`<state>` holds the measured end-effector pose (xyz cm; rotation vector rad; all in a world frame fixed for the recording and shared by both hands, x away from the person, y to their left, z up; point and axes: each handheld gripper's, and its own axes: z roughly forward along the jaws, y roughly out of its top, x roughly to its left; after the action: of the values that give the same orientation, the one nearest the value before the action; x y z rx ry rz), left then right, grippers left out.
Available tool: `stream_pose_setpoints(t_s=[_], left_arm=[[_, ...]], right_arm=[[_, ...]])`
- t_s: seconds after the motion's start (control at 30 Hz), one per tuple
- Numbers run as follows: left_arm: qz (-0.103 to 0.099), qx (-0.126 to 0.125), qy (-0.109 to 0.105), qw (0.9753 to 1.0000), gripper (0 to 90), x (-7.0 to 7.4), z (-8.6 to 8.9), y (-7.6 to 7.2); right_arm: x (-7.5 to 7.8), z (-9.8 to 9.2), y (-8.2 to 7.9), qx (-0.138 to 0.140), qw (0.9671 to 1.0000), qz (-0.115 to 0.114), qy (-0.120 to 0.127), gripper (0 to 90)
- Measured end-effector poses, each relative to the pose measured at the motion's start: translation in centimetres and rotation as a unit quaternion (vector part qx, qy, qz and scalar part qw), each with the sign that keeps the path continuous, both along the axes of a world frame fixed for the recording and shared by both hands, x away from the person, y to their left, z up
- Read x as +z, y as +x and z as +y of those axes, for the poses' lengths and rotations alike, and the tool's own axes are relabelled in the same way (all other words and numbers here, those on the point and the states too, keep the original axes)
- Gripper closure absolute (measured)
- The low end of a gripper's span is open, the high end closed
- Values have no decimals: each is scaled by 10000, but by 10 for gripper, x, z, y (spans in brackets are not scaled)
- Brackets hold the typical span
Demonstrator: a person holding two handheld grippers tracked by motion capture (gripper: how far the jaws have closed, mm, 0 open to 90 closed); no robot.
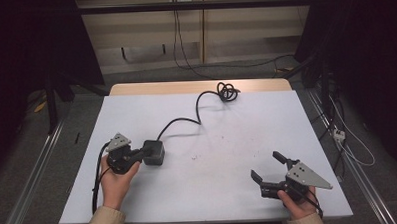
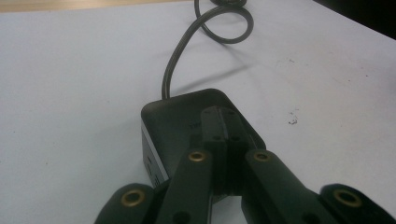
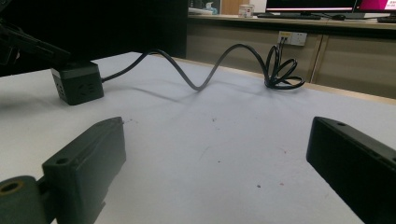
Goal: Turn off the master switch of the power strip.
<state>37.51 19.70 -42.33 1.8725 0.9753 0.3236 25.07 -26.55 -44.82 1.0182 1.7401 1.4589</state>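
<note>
A: High view, entry one. Black cube-shaped power block [image 1: 153,152] sits in the left-centre of the frame on the white table [image 1: 229,191]. Left gripper [image 1: 138,155] is at the block's left side; right gripper [image 1: 269,170] is at the lower right, well apart from it.

B: Jaw states?

A: Left gripper view: the jaws are closed flat against each other and lie over the block's top face [image 2: 187,116]. Nothing shows between them, so I log them as together, not clamped on the block. Right gripper view: jaws spread wide, bare table between them.

B: How will the block handle?

A: Judgement only: rigid plastic shell, smooth, likely to slide on the table if pushed. Moderate weight. Its cable [image 1: 187,121] looks stiff and springy; it arches off the table and will tug back.

B: Where to take hold?

A: Across two opposite side faces, clear of the socket face [image 3: 70,88] and the cable exit at the far side.

B: Obstructions?

A: Cable runs toward the upper centre and ends in a loose coil [image 1: 228,91] near the table's far edge. Table is otherwise bare apart from small marks. Coil may drag if the block travels.
</note>
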Motion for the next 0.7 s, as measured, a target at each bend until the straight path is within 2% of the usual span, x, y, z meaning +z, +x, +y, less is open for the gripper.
stream_pose_setpoints(t_s=[0.7], left_arm=[[26, 45, -89, 9999, 900, 3, 2, -1]], right_arm=[[0, 0, 0, 11, 10000, -2, -3, 42]])
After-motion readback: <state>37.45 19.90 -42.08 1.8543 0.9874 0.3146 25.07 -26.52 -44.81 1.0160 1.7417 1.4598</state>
